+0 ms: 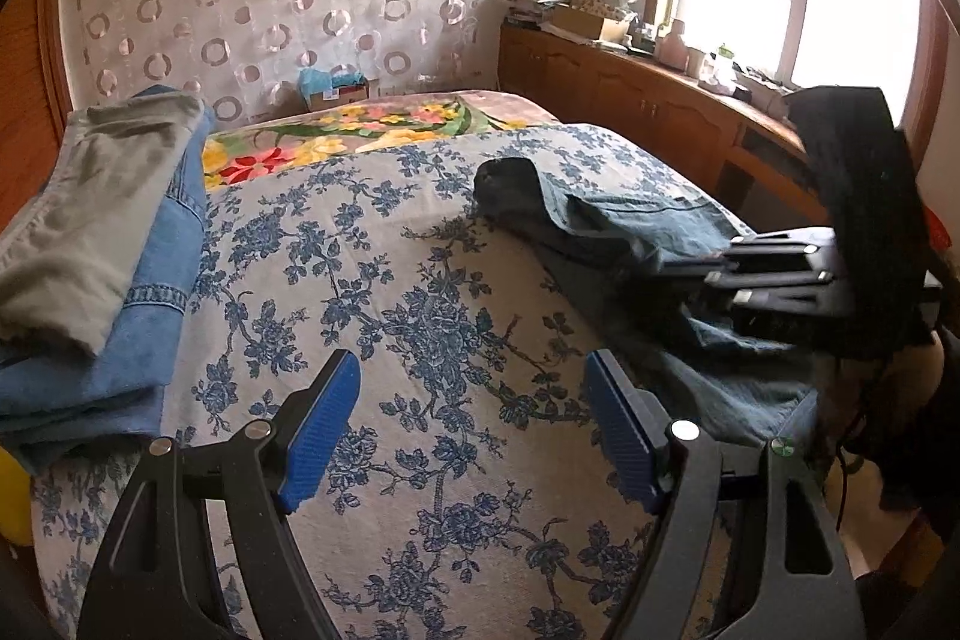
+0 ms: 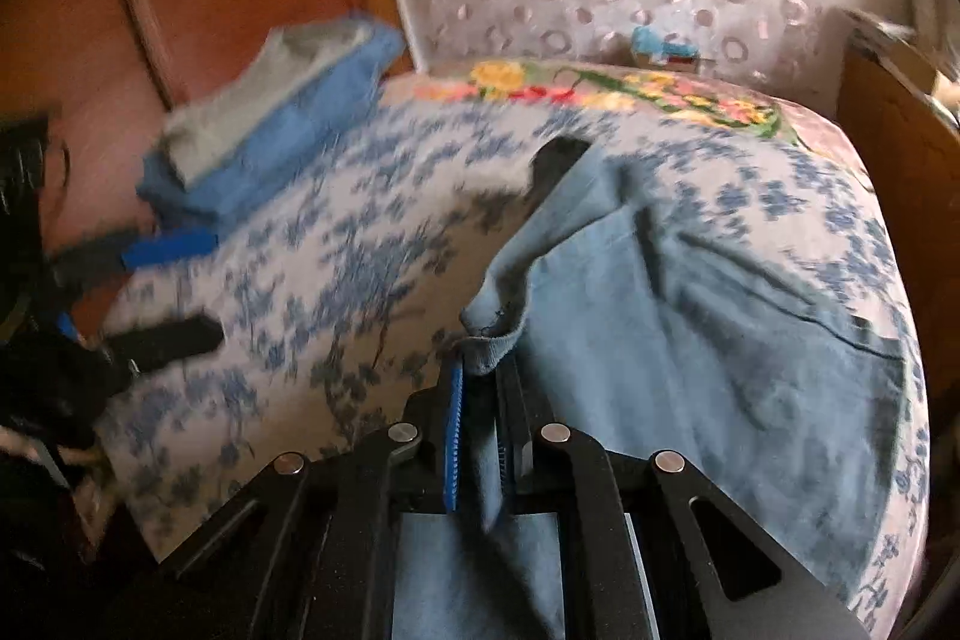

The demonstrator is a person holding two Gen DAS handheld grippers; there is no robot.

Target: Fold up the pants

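A pair of blue-grey pants [image 2: 690, 340] lies crumpled on the right side of the flowered bedspread [image 1: 390, 280]; in the left wrist view the pants [image 1: 630, 220] reach from mid-bed to the right edge. My right gripper [image 2: 480, 382] is shut on a bunched edge of the pants, with cloth pinched between its blue pads. From the left wrist view the right gripper [image 1: 672, 274] shows as a black body lying on the fabric. My left gripper [image 1: 474, 412] is open above bare bedspread, nothing between its blue pads [image 1: 321, 436]. The right wrist view shows the left gripper [image 2: 192, 280] at the bed's left side.
A stack of folded clothes, grey on blue denim [image 1: 102, 244], sits at the bed's left edge. A floral blanket [image 1: 336, 136] lies at the far end before a patterned curtain. A wooden cabinet [image 1: 630, 94] with clutter runs under the window on the right.
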